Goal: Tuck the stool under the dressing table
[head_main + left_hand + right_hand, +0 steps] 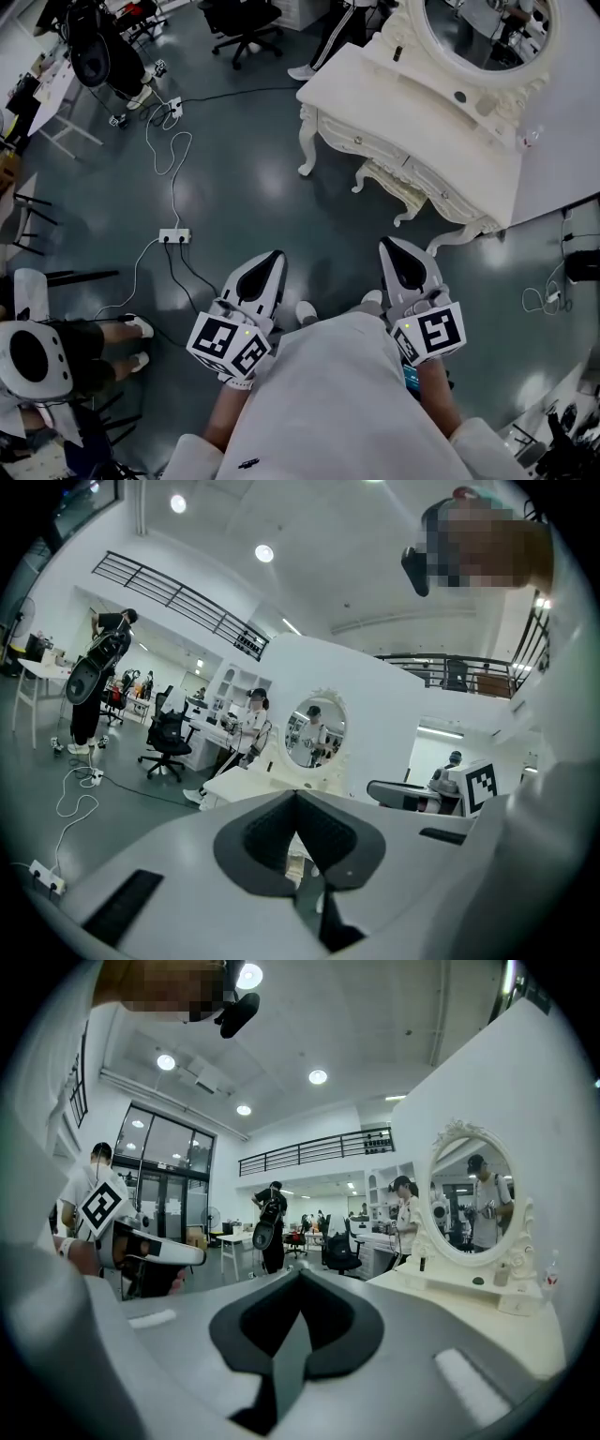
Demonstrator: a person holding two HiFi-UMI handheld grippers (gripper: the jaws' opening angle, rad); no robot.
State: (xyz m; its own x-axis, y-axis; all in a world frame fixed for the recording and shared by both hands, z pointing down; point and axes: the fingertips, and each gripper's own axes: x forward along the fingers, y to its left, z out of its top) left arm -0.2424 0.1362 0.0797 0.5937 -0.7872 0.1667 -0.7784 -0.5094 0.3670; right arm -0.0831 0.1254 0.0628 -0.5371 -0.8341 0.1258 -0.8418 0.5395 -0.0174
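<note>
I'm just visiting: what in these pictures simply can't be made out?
- Stool: in the head view, the dressing table top hides its seat. Only a carved edge and legs show.
- Mirror: in the head view, the picture's top edge cuts off its upper part.
- Small items on the table's shelf: in the right gripper view, they are too small to identify.

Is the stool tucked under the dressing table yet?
It looks about done: the stool sits between the legs of the dressing table, partly under its front edge. Nothing is in hand: the left gripper and right gripper are shut, empty and apart from the furniture. At most a final nudge inward may be left.
</note>
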